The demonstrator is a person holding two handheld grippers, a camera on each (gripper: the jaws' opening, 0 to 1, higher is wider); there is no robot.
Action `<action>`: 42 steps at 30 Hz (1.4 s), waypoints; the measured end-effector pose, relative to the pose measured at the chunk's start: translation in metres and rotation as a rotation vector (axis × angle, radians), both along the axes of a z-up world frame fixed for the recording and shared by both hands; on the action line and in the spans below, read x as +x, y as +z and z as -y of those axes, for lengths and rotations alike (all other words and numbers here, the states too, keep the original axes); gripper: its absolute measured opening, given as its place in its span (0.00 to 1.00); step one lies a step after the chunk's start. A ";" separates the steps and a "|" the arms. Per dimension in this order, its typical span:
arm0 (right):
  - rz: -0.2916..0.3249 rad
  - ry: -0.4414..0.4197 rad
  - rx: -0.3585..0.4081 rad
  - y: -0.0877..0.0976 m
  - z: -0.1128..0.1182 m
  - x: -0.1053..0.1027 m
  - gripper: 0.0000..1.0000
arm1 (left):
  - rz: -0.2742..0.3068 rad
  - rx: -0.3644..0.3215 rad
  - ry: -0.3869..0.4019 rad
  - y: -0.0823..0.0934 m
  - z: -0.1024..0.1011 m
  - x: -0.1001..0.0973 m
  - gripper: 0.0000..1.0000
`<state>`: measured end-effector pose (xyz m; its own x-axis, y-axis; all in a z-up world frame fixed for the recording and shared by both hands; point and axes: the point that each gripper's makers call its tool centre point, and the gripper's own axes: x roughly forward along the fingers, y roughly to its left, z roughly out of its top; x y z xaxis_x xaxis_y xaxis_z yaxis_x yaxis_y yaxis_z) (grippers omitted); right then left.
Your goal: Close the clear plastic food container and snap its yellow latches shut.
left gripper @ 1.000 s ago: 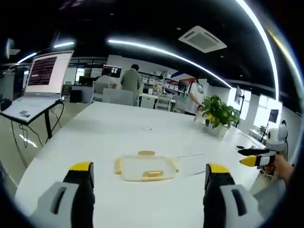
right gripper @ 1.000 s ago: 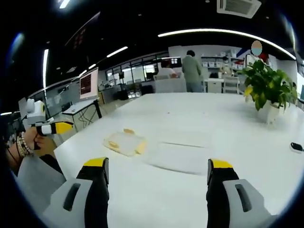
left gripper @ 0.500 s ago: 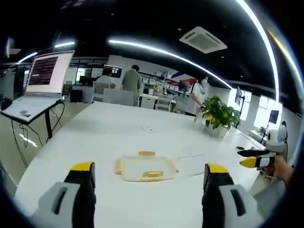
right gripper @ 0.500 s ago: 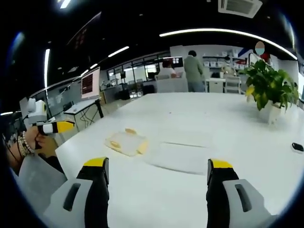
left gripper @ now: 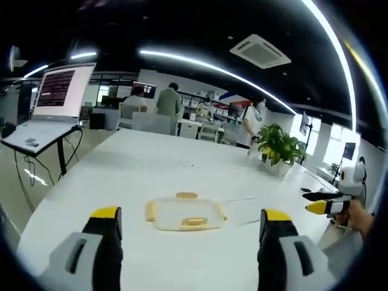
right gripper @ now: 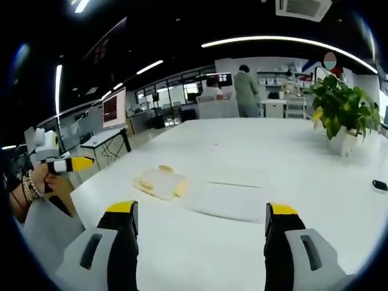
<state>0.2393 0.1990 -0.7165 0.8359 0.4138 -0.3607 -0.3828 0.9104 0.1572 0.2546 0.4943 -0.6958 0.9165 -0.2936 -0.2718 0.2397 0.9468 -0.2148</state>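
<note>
Well, the container (left gripper: 185,214) is lying flat on the white table (left gripper: 157,163), ahead of the left gripper (left gripper: 191,216) and between its two spread jaws, not touching either. From the right gripper (right gripper: 200,212), also gaping and holding nothing, the container (right gripper: 159,182) is sitting ahead and off to the left, well apart. A plant (right gripper: 339,115) is standing far right.

bare table (left gripper: 151,170) all around container (left gripper: 184,214); potted plant (left gripper: 280,147) well apart.
</note>
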 end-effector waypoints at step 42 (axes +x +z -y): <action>0.162 0.456 -0.193 0.040 -0.074 0.069 0.62 | -0.032 0.546 -0.332 0.007 -0.054 0.077 0.73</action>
<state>0.3078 0.2730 -0.6767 0.6373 0.6877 -0.3477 -0.7530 0.6517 -0.0913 0.3320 0.5480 -0.6888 0.7894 -0.3723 -0.4881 0.5407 0.7981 0.2659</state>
